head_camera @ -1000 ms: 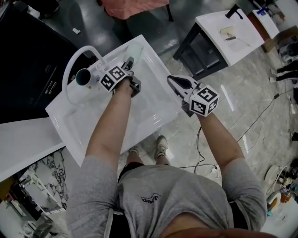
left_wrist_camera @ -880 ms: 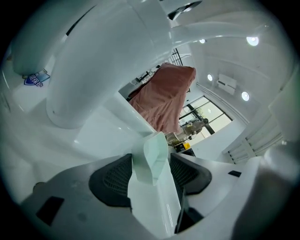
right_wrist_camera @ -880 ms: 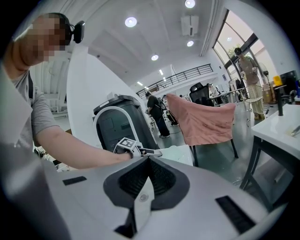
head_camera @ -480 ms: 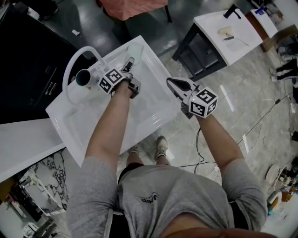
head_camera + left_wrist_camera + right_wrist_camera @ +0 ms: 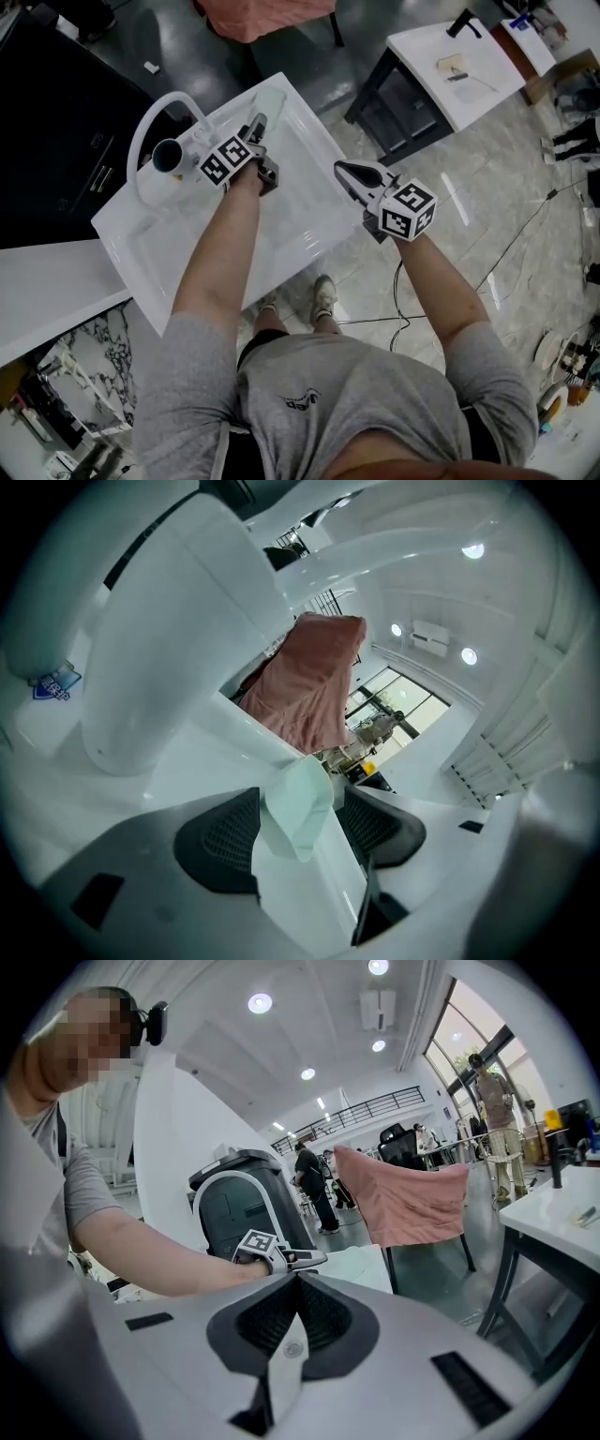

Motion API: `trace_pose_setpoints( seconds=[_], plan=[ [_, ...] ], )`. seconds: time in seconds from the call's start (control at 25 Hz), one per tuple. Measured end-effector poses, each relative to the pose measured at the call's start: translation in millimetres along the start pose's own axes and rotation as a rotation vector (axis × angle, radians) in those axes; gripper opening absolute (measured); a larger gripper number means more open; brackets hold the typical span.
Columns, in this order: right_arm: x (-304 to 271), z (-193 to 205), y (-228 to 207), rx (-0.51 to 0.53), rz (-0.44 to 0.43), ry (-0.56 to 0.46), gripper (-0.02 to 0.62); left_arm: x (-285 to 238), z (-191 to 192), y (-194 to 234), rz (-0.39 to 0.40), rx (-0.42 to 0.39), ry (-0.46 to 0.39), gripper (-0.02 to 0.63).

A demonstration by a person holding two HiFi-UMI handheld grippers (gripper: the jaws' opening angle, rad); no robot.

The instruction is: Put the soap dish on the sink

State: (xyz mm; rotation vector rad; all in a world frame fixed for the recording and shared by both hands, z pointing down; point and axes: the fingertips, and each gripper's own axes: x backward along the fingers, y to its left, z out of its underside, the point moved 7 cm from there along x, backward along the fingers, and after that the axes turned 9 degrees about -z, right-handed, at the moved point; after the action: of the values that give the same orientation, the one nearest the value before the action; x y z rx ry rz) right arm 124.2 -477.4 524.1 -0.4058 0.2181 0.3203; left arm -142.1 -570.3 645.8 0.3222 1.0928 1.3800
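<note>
The pale green soap dish (image 5: 269, 100) lies on the far rim of the white sink (image 5: 309, 202), close to the curved faucet (image 5: 150, 141). My left gripper (image 5: 258, 128) reaches over the basin toward it. In the left gripper view the soap dish (image 5: 298, 803) sits between the two dark pads (image 5: 220, 841), whose jaws are opening, with a gap on the right side. My right gripper (image 5: 345, 170) hovers past the sink's right edge, shut and empty. In the right gripper view its pads (image 5: 323, 1316) meet with nothing between them.
A white side table (image 5: 469, 70) on a black frame stands at the upper right with small items on it. A pink-draped chair (image 5: 272, 14) is beyond the sink. A black cabinet (image 5: 56, 122) sits to the left. Cables run across the floor at right.
The left gripper's jaws look slightly wider around the soap dish. Both hands stay almost where they were.
</note>
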Motion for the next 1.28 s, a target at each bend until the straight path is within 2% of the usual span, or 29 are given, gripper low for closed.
trace_pose_setpoints(
  seconds=[0.2,0.48,0.6,0.76,0.88,1.04,1.28],
  plan=[
    [2,3,3,0.001,0.002,0.001,0.054,2,-4,0,-0.02,-0.051,-0.004,0.278],
    [6,3,10,0.002,0.005,0.001,0.054,14,-1,0,-0.009,-0.056,-0.004,0.278],
    [10,0,13,0.007,0.014,-0.009,0.054,24,-2,-9,0.031,-0.063,-0.011,0.279],
    [18,-6,21,0.021,0.03,-0.019,0.054,52,-2,-33,0.131,-0.092,-0.005,0.278],
    [28,-15,30,0.033,0.044,-0.03,0.054,82,-2,-52,0.199,-0.151,0.006,0.278],
    [49,-29,45,0.05,0.062,-0.044,0.054,125,0,-78,0.285,-0.275,0.021,0.276],
    [83,-53,75,0.086,0.096,-0.072,0.054,194,-4,-117,0.4,-0.455,-0.002,0.208]
  ],
)
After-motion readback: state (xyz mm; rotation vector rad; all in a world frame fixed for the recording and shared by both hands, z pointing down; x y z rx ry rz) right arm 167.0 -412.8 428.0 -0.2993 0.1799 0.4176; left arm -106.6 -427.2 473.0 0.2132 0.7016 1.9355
